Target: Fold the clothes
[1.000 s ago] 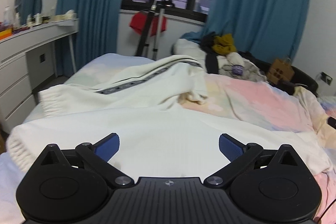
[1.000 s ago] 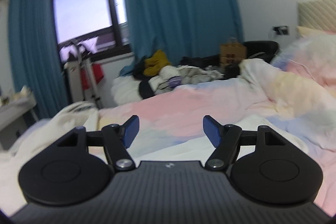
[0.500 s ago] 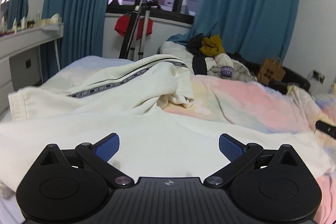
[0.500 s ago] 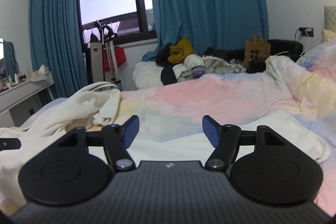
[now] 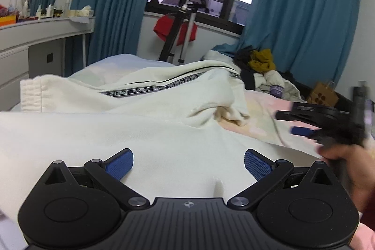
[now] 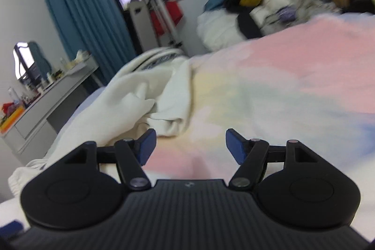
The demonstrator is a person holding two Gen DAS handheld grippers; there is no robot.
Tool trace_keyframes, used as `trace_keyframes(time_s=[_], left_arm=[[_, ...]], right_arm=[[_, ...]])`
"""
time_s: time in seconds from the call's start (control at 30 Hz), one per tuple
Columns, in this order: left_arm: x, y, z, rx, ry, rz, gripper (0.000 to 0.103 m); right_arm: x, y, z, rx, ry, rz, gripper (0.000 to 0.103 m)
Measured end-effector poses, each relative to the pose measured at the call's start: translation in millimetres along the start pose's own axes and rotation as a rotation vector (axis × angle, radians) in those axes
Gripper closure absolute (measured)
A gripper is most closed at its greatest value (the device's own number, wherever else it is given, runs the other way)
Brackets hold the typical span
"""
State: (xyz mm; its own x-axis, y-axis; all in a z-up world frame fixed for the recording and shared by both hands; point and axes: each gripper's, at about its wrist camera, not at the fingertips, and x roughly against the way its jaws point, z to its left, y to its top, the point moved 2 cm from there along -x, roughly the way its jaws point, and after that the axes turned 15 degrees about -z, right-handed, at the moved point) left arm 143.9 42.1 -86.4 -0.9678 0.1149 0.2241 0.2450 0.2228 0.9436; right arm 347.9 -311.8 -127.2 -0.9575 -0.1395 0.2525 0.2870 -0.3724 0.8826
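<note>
Since the frame 0.5 s back, the right claw point(image 6: 188, 144) swings left and tips down: its view, level over the bed before, now tilts and blurs, and the claw itself now shows at the right edge of the left wrist view point(image 5: 302, 130), where it did not appear earlier. The left claw point(image 5: 187, 162) barely shifts; the cream garment point(image 5: 150, 132) fills its view much as it did.

Both claws stand apart with nothing between their blue pads. The left claw hangs low over the broad flat part of the cream garment. The right claw is over the pastel duvet point(image 6: 281, 86), just right of the garment's bunched fold point(image 6: 164, 109), and a hand point(image 5: 346, 165) grips its handle.

The garment lies spread and rumpled on the bed: a ribbed cuff point(image 5: 31, 94) at its left end, a black-and-white printed stripe point(image 5: 152, 88) along the raised ridge behind, and a loose rolled lump on its right side. It is not in a neat folded stack as it lies.

I judge that the right claw is closing in on the garment's right side, likely to take hold of cloth there. Whether this is an opening fold or a correction partway through, the pictures do not settle.

Beyond the garment, a heap of other clothes point(image 5: 262, 72) sits by the blue curtain.
</note>
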Motion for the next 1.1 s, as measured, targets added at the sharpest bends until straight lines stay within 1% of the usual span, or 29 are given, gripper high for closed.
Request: trace_keyframes(time_s=[0.03, 0.17, 0.23, 0.27, 0.3, 0.4, 0.5, 0.57, 0.63, 0.7, 0.83, 0.87, 0.97, 1.1], left_arm=[[-3.7, -1.0, 4.1, 0.022, -0.01, -0.002, 0.001], [-15.6, -5.3, 14.6, 0.064, -0.056, -0.024, 0.001], [-22.2, -6.2, 16.1, 0.097, -0.104, -0.015, 0.001], [-25.2, -6.7, 17.0, 0.117, -0.129, -0.012, 0.001], [-27.7, -7.1, 18.7, 0.137, -0.145, -0.014, 0.001], [-30.0, -8.1, 23.2, 0.17, -0.177, -0.038, 0.001], [-30.9, -7.0, 26.9, 0.206, -0.189, -0.04, 0.001], [-29.2, -6.0, 26.7, 0.217, -0.19, -0.042, 0.001], [-27.1, -5.0, 26.8, 0.22, -0.183, -0.047, 0.001], [-24.2, -2.9, 27.2, 0.229, -0.182, -0.055, 0.001], [-20.3, 1.2, 28.1, 0.236, -0.169, -0.073, 0.001], [-20.0, 2.2, 28.4, 0.239, -0.167, -0.076, 0.001], [-20.3, 4.8, 29.4, 0.247, -0.164, -0.081, 0.001], [-19.8, 3.5, 29.7, 0.23, -0.15, -0.087, 0.001]], right_arm=[[-18.4, -2.8, 2.6, 0.007, 0.003, 0.011, 0.036], [-46.9, -3.4, 9.0, -0.034, 0.019, 0.007, 0.036], [-61.2, -3.6, 12.1, -0.054, 0.027, 0.005, 0.037], [-68.3, -3.8, 13.7, -0.065, 0.031, 0.004, 0.039], [-75.4, -3.9, 15.3, -0.075, 0.034, 0.003, 0.044], [-96.8, -4.2, 20.0, -0.106, 0.046, 0.0, 0.086], [-117.3, -4.3, 24.6, -0.136, 0.057, -0.003, 0.089], [-99.6, 7.5, 19.9, -0.14, 0.045, -0.034, 0.09], [-77.5, 28.0, 11.4, -0.164, 0.027, -0.094, 0.091], [-56.6, 54.3, 8.7, -0.147, 0.008, -0.149, 0.091], [-16.2, 121.0, 9.9, -0.14, -0.011, -0.286, 0.091], [-4.9, 138.1, 17.9, -0.102, -0.006, -0.324, 0.091], [9.0, 151.7, 56.8, 0.081, 0.042, -0.344, 0.091], [27.0, 168.6, 108.2, 0.324, 0.106, -0.366, 0.091]])
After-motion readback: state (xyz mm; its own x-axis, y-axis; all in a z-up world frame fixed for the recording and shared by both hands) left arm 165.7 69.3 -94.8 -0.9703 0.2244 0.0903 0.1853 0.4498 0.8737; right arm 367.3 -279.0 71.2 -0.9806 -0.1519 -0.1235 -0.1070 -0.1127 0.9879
